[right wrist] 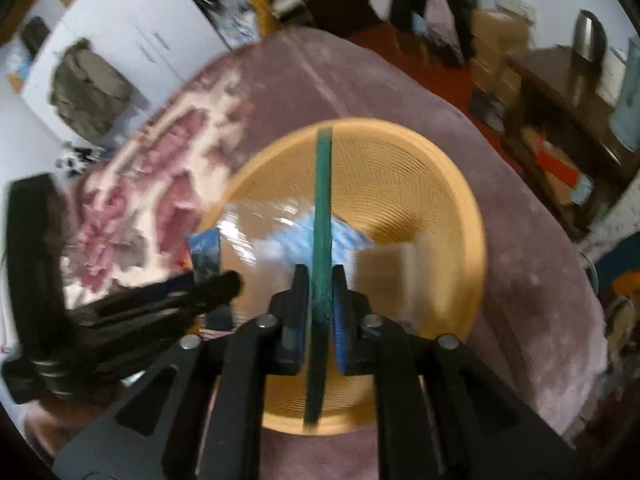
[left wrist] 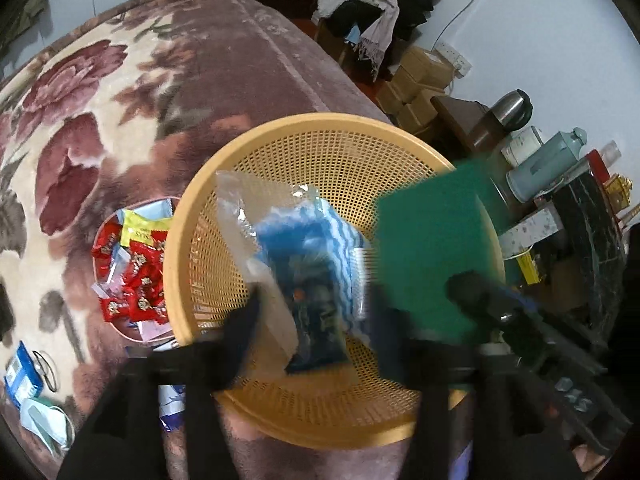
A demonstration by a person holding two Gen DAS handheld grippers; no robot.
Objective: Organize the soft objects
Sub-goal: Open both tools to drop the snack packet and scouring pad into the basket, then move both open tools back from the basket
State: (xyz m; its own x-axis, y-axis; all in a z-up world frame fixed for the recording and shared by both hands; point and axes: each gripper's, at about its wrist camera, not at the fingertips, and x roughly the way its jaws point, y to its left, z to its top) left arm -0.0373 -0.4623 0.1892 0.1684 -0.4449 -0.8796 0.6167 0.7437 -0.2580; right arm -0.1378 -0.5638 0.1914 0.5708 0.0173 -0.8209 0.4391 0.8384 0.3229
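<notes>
Progress: partway; you've got two items over the basket, neither let go yet.
Left gripper: fingers wide apart either side of the blue pack; motion blur, so I can't tell if it's held or resting in the basket.
Right gripper: clamped on the green pad, edge-on above the basket.
Pad look: thin, flat, floppy sheet.
Left to do: face mask on the bed blanket; candy bowl just beside the basket.
</notes>
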